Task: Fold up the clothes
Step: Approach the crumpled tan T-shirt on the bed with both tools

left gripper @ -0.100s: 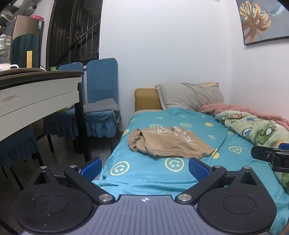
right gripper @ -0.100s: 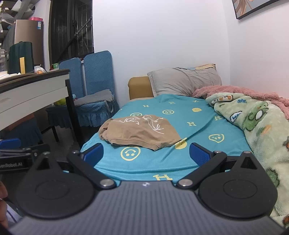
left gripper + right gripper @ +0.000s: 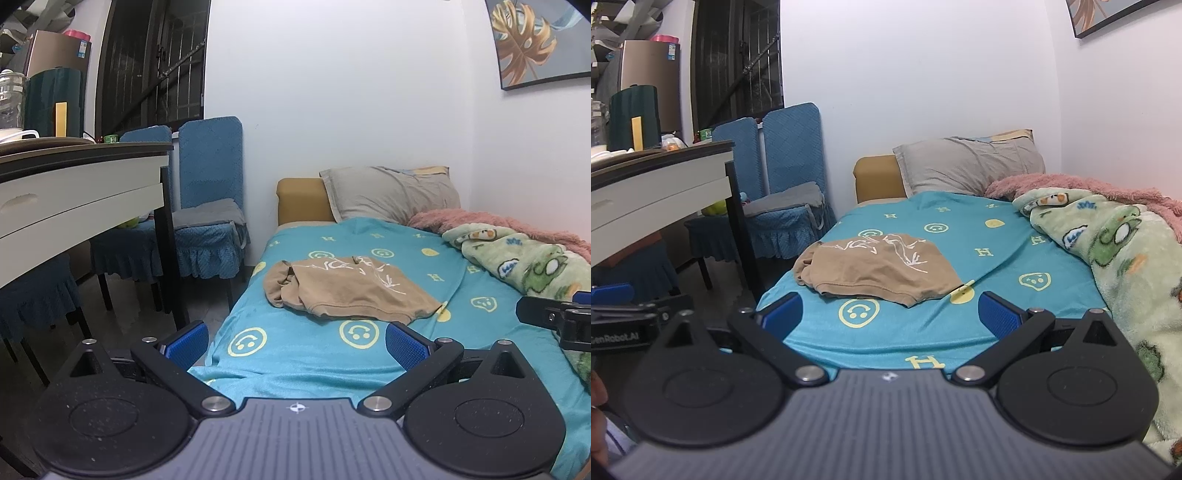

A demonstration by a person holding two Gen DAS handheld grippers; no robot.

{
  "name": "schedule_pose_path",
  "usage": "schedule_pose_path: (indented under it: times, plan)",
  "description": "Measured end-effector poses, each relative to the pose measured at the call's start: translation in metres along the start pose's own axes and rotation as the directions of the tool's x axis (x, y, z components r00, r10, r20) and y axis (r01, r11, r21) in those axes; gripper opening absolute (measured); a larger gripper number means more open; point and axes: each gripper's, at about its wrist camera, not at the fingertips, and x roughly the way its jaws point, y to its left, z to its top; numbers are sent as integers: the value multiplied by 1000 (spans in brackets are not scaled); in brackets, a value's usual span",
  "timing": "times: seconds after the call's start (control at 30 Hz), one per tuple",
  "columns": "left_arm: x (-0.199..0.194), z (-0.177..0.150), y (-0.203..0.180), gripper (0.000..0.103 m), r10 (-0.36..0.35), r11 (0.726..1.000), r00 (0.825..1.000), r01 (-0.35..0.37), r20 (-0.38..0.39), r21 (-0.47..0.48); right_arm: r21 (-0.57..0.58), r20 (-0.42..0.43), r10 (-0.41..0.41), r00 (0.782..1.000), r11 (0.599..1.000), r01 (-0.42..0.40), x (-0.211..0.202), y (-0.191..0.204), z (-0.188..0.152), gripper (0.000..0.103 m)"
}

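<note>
A crumpled tan garment (image 3: pixel 347 291) (image 3: pixel 879 269) with white line print lies bunched on the turquoise smiley-face bedsheet (image 3: pixel 295 354) (image 3: pixel 960 236), near the bed's left side. My left gripper (image 3: pixel 297 341) hovers before the bed's foot, jaws wide open and holding nothing, short of the garment. My right gripper (image 3: pixel 890 314) is likewise open and holds nothing, just ahead of the sheet's near edge. Each gripper's body shows at the edge of the other's view.
A green cartoon blanket (image 3: pixel 1126 266) and pink fleece (image 3: pixel 498 225) pile along the bed's right side by the wall. A grey pillow (image 3: pixel 391 192) rests at the head. A white desk (image 3: pixel 74 206) and blue-covered chairs (image 3: pixel 207 221) stand left of the bed, with dark floor between.
</note>
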Motion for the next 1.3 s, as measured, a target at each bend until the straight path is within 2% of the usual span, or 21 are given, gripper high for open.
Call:
schedule_pose_path:
  times: [0.1,0.37,0.7,1.3]
  plan:
    - [1,-2,0,103,-7,1000,1000,7,-1,0,-2,-4,-3,1000,1000,3,0,0,1,103]
    - [-11,-26,32,103,-27,1000,1000,27,13,-16,-2,-10,-9,1000,1000,9,3,0,-2,103]
    - [-17,-35,47,103,-33,999,999,33,9,-15,6,-11,-19,1000,1000,20,4,-1,-5,103]
    - [-13,-22,35,103,-14,1000,1000,14,-13,12,20,-18,-16,1000,1000,16,2,-2,-2,103]
